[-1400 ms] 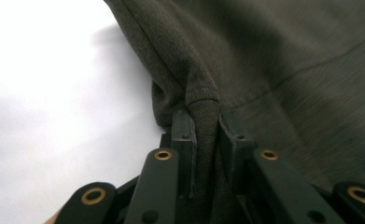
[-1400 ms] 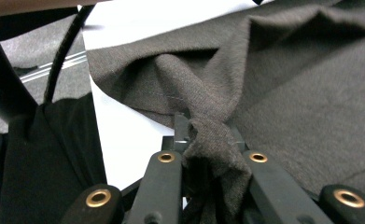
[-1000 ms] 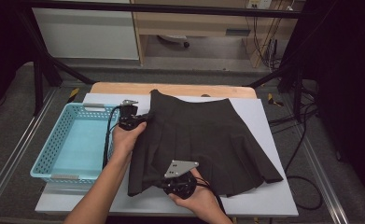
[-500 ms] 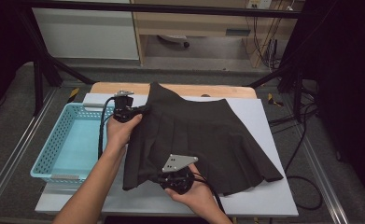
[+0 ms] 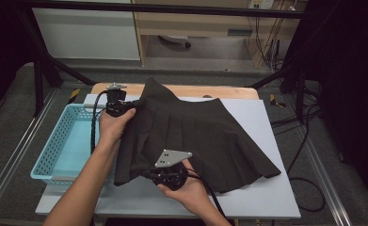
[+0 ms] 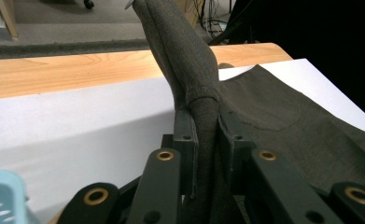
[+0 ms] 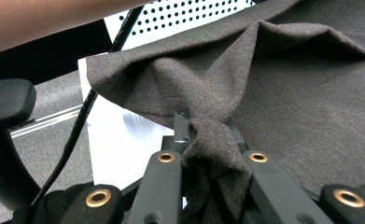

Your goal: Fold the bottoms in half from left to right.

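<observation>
A dark pleated skirt point(image 5: 205, 136) lies spread over the white table top point(image 5: 271, 197), its hem fanned toward the right and its near left edge hanging just over the blue basket point(image 5: 59, 155) that sits at the table's left side. The left gripper point(image 5: 137, 102) is clamped on the skirt's far left corner; in the left gripper view the fabric point(image 6: 203, 112) stands pinched between the two black jaws and rises in a stiff fold above them. The right gripper point(image 5: 146, 173) is clamped on the near left corner, and in the right gripper view a bunched wad of cloth point(image 7: 213, 140) is squeezed between its jaws.

Compared with a second ago, both hands are higher. The far corner, then lying low beside the basket's rim, now stands up in a peak above the wooden strip point(image 5: 228, 92) at the back of the table. The left edge of the skirt has lifted off the surface between the two grippers, while the right half rests flat as before. Both grips are unchanged.
</observation>
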{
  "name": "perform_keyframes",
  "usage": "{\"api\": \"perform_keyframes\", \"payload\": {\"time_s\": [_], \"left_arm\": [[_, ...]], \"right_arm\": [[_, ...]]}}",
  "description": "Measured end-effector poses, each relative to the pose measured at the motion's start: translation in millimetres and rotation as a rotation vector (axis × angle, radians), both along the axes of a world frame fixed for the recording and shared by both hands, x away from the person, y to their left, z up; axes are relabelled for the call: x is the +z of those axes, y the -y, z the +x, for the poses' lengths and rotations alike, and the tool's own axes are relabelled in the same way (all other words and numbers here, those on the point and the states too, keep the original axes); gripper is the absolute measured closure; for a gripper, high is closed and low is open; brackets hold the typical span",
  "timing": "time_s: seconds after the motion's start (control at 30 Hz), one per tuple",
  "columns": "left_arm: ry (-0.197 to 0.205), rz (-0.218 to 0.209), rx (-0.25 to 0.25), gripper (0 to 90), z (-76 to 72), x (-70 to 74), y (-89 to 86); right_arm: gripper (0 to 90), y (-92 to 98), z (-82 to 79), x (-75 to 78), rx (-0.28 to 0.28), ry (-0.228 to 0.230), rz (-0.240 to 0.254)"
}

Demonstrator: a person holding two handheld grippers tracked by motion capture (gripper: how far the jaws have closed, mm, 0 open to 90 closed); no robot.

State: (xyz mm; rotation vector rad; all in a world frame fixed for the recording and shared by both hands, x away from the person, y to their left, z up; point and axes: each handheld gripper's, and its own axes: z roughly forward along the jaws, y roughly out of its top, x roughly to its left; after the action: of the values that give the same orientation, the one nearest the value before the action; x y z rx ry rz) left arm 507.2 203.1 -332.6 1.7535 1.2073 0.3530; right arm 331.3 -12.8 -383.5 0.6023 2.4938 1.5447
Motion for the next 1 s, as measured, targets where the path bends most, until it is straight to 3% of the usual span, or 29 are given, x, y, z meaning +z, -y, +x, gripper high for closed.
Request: {"api": "perform_keyframes", "payload": {"time_s": [0.3,1.0], "left_arm": [[-0.007,0.027,-0.003,78.6,0.6,1.0,-14.1],[-0.008,0.015,0.014,78.6,-1.6,1.4,-40.9]], "right_arm": [[82.6,-15.9,2.6,2.7,0.018,0.0,0.001],[82.7,-41.5,5.7,5.1,0.039,0.002,0.007]]}}
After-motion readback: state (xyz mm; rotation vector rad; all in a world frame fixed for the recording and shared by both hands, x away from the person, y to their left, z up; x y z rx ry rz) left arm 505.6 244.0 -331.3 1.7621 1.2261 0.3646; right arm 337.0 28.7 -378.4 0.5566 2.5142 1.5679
